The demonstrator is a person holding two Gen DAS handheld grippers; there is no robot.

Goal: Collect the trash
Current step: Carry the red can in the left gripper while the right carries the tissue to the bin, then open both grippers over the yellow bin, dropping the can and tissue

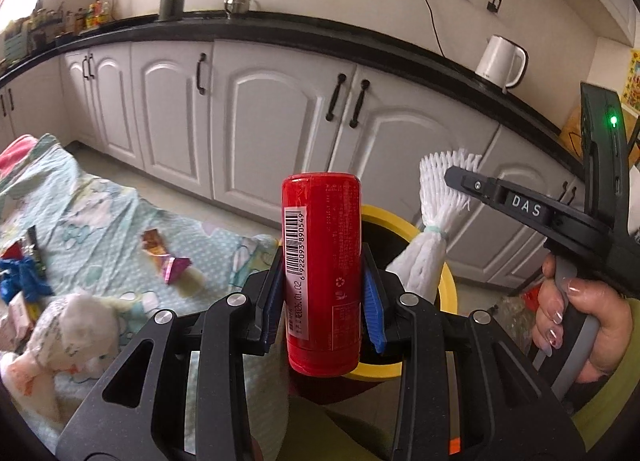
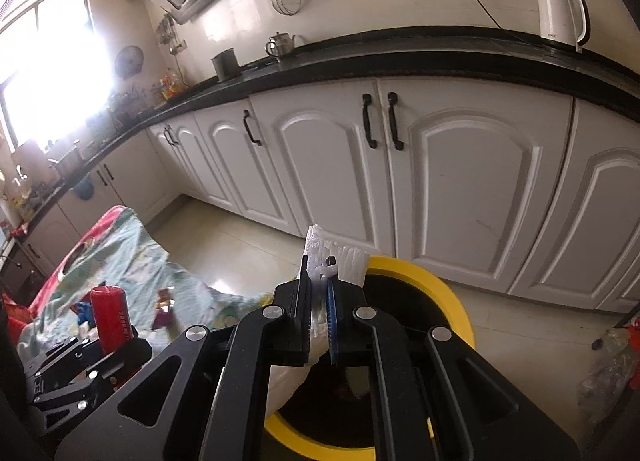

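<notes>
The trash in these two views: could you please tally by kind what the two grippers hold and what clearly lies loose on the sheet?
Red can, shut in the left gripper: 1
White foam net sleeve, shut in the right gripper over the yellow-rimmed bin: 1
Crumpled wrappers on the patterned sheet: 2
Blue scrap at the sheet's left edge: 1
Total: 5

Bin (image 1: 400, 217) mostly hidden behind can (image 1: 322, 277) and foam net (image 1: 436, 229) in the left view; its inside dark in the right view, contents not readable. Net's (image 2: 320, 253) lower part lost between right gripper's (image 2: 319, 281) fingers. Window (image 2: 52, 73) blown out white; litter on cloth (image 1: 100, 213) cut by left edge, too blurred to identify.
</notes>
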